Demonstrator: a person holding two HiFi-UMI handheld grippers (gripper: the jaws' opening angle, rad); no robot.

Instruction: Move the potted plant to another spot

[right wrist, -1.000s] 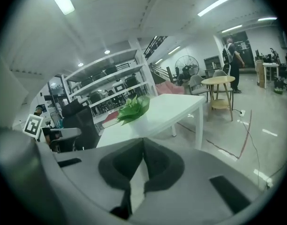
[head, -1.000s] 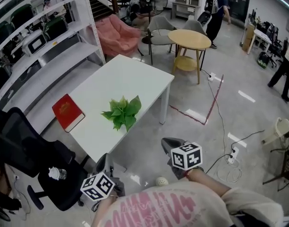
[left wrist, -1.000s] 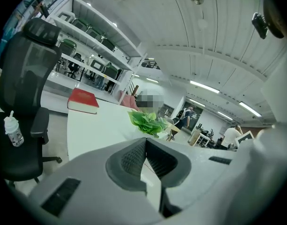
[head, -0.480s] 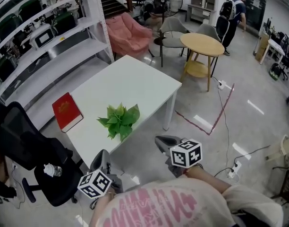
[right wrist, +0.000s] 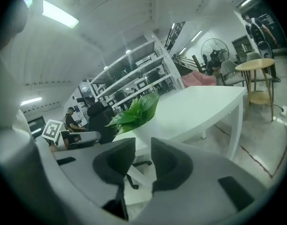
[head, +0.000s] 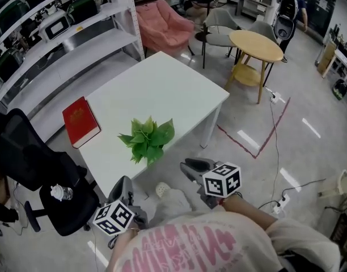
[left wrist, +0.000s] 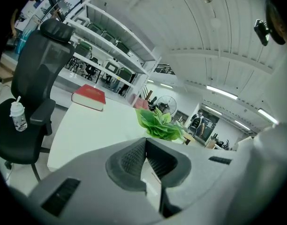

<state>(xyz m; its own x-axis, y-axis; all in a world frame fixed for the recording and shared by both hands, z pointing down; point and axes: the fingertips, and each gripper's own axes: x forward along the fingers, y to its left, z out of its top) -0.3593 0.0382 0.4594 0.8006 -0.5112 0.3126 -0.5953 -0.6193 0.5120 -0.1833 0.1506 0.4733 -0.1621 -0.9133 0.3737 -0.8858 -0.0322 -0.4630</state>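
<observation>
Our left claw is closed tight, with nothing in it. Our right claw has just been opening a little. Its jaws are a small way apart, with nothing between them. The small leafy green potted plant sits on the white rectangular table, near the edge closest to us. A flat red book lies to its left, not touching it. Both claws hang off the table, away from the plant.
</observation>
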